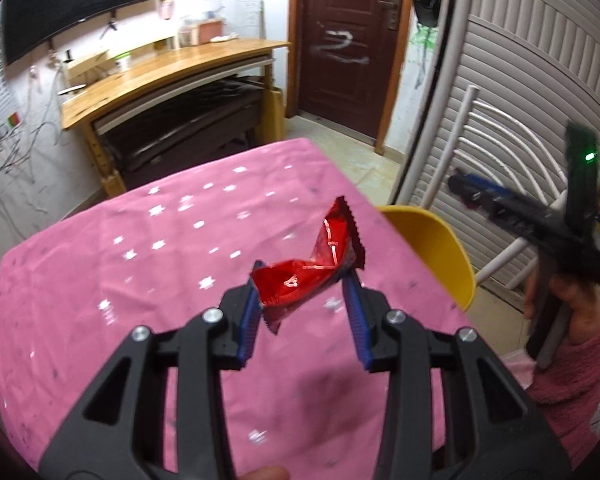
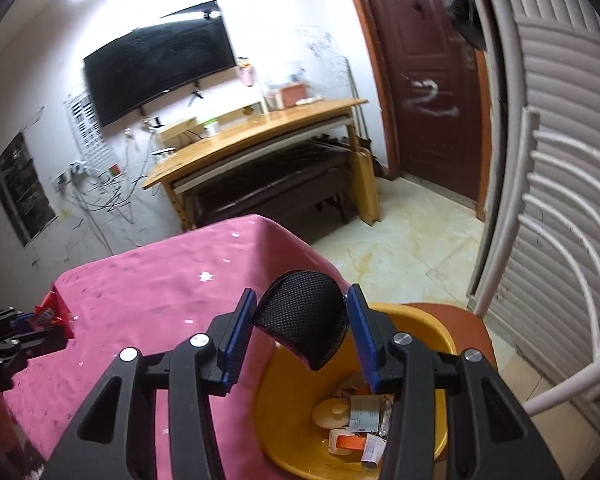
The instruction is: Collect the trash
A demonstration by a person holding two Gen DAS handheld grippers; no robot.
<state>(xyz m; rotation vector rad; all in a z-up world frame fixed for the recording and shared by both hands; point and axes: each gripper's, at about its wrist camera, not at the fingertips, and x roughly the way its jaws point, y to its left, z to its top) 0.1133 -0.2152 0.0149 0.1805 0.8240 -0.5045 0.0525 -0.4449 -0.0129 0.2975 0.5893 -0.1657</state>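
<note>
Red foil is what the left claw [image 1: 302,286] grips: a crumpled red wrapper [image 1: 316,266] pinched between its blue pads, jaws partly closed, held above the pink star-print worktop [image 1: 140,280]. The right claw [image 2: 302,322], about as far apart, clamps a black mesh piece [image 2: 304,316] over the yellow bin [image 2: 446,344] beside the worktop's edge. Only the right wrist view looks into the bin, where paper scraps and packets [image 2: 360,420] lie; only the left wrist view shows the hand [image 1: 572,304] in a pink sleeve carrying the right claw.
</note>
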